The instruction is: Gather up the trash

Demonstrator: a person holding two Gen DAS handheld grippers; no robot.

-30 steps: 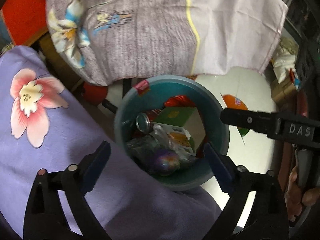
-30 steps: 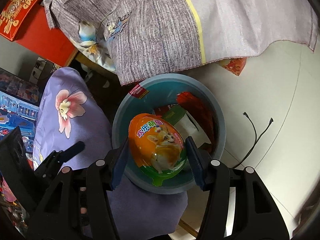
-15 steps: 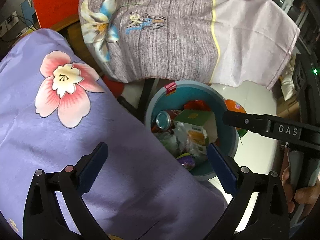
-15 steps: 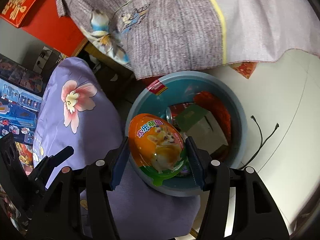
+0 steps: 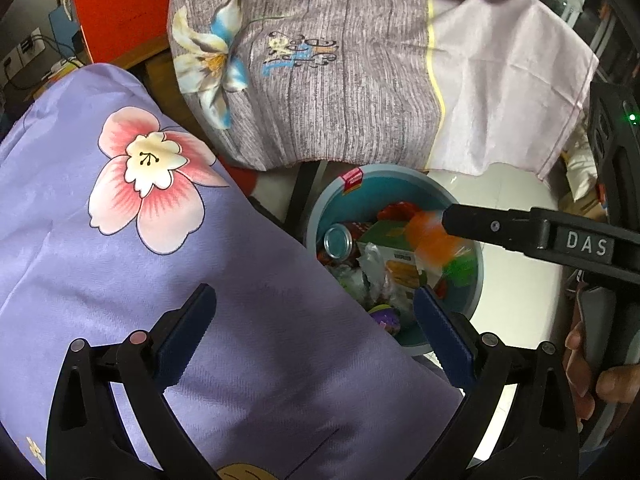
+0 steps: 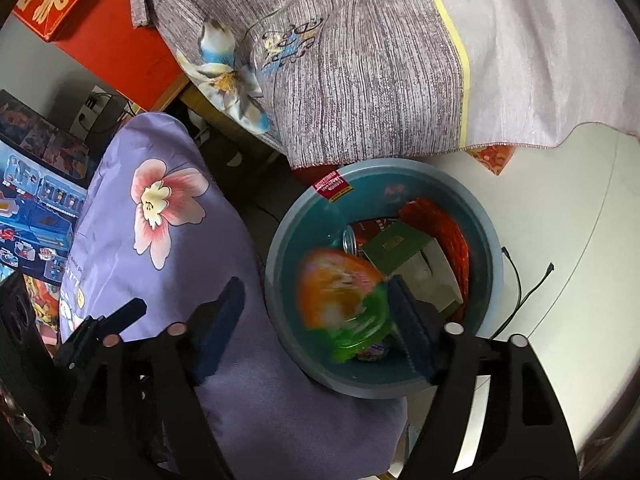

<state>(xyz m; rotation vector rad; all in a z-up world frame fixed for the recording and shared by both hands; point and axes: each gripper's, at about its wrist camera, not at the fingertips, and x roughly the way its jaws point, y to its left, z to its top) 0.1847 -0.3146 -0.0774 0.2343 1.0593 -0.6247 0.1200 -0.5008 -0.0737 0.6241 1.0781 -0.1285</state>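
Observation:
A teal round bin on the white floor holds a can, a green box, red wrapping and other trash. An orange and green egg-shaped package, blurred, drops into the bin just past my right gripper, which is open and empty above the bin's near rim. The package also shows blurred in the left wrist view, below the right gripper's finger. My left gripper is open and empty over the purple flowered cloth, left of the bin.
A grey and pink flowered cloth hangs over furniture behind the bin. A red cabinet stands at the back left. Black cables lie on the floor right of the bin. Toy boxes sit at far left.
My right gripper has opened and let go of the orange egg package, which falls into the bin. My left gripper has drawn back left over the purple cloth.

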